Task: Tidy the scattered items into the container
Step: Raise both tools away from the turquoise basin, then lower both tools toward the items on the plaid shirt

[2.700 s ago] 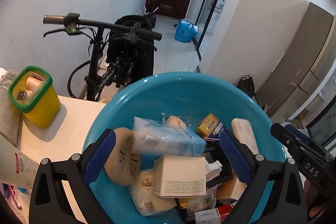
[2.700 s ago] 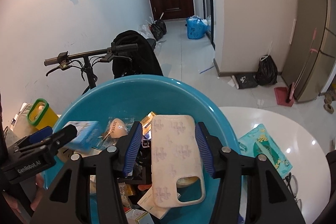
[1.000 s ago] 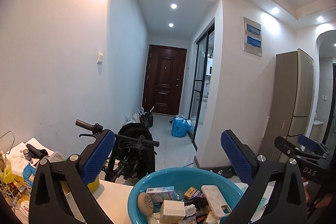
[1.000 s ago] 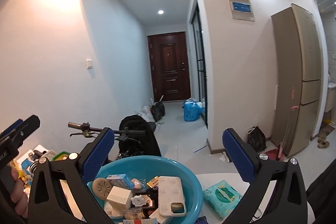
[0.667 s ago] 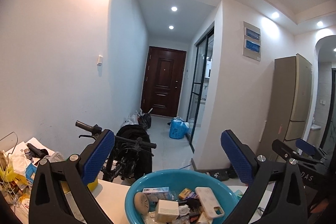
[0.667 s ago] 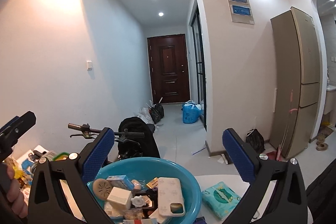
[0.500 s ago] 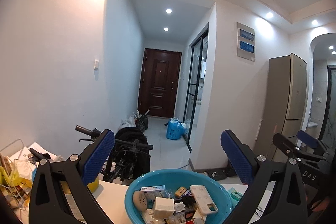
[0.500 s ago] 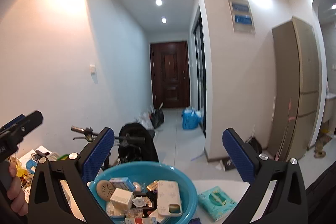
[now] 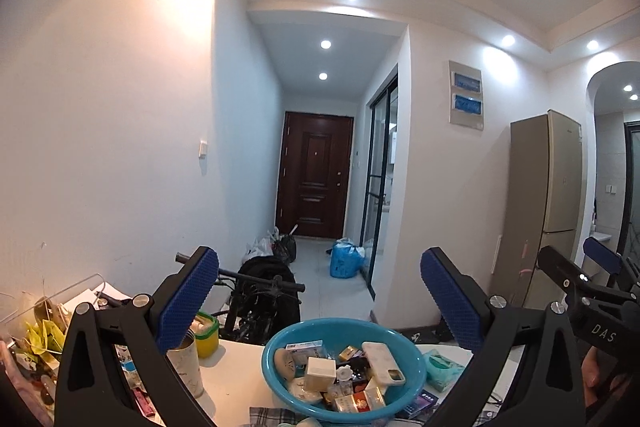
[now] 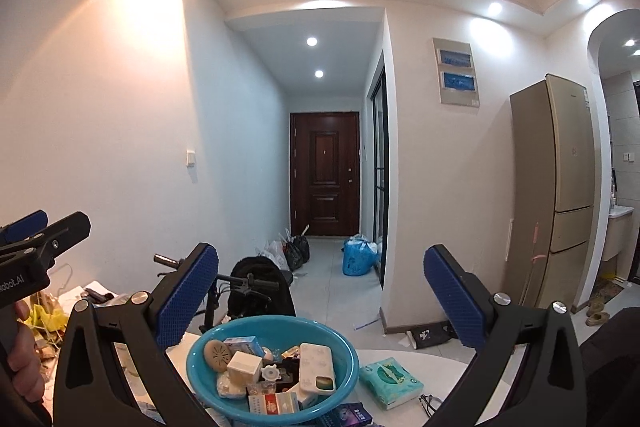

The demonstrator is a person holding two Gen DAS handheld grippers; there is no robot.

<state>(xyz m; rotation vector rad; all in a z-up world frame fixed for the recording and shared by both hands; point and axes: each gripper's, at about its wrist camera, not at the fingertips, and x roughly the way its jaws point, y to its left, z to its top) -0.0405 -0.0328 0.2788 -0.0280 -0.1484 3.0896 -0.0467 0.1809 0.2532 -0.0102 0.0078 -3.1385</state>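
Both my grippers hang high above the table, looking down the hallway. My left gripper [image 9: 320,291] is spread wide with nothing between its blue pads [image 9: 188,297], and my right gripper [image 10: 320,291] is just the same — fingers apart, empty.

Below them sits the blue basin [image 9: 412,367] on the white table [image 9: 236,383], and it is full: a pale phone case [image 9: 382,359] leans along its right side, a small white box [image 9: 320,369] sits in the middle, a round tan disc [image 9: 282,361] lies at the left, a light blue carton [image 9: 306,347] at the back, and a red-and-white pack [image 9: 358,401] toward the near rim.

Outside the basin, a green tissue pack [image 10: 390,383] lies just beside it on the right, on the table. A dark blue packet [image 10: 352,413] lies by the near rim. To the left stand a yellow tub with a green lid [image 9: 206,333] and a pale cup [image 9: 186,363].

Beyond the table edge — a bicycle [image 10: 248,291], then the dark door [image 10: 324,173] at the hall's end.
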